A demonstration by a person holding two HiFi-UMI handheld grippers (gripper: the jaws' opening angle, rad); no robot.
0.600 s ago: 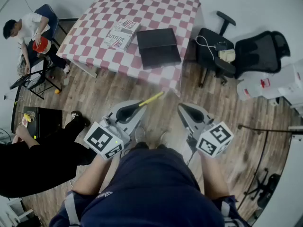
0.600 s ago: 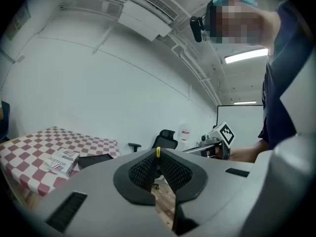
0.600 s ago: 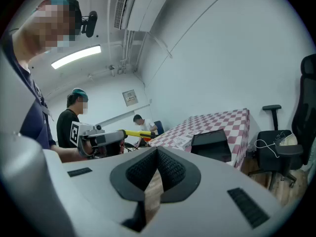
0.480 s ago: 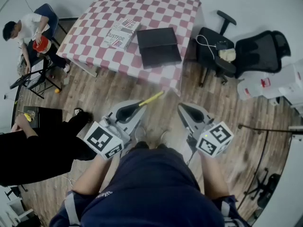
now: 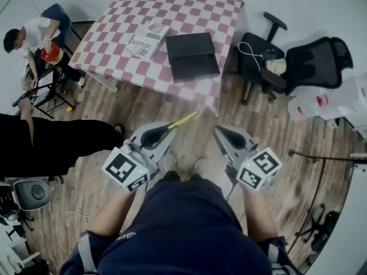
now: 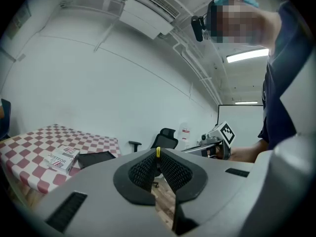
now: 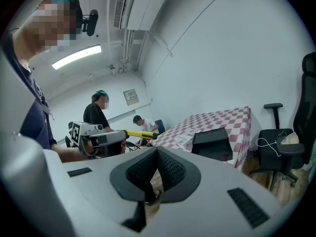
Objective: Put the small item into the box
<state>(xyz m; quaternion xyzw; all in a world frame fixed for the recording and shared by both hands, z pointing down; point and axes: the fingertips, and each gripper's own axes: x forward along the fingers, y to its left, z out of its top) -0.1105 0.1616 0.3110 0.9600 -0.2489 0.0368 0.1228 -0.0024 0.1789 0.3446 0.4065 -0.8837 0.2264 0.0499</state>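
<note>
A slim yellow stick-like item pokes forward from my left gripper, whose jaws are shut on its near end. In the left gripper view only the item's yellow tip shows, pinched between the black pads. My right gripper is beside it, shut and holding nothing; its pads meet. Both grippers hang over the wooden floor, well short of the table. A black box lies on the red-and-white checked table, with a white printed box to its left.
Two black office chairs stand right of the table, with white containers beyond them. A person in black stands close at the left. Another person sits at the far left. A stand's legs are at the lower right.
The person in black at the left has moved up and to the right, closer to my left gripper. Both grippers hold nearly the same place.
</note>
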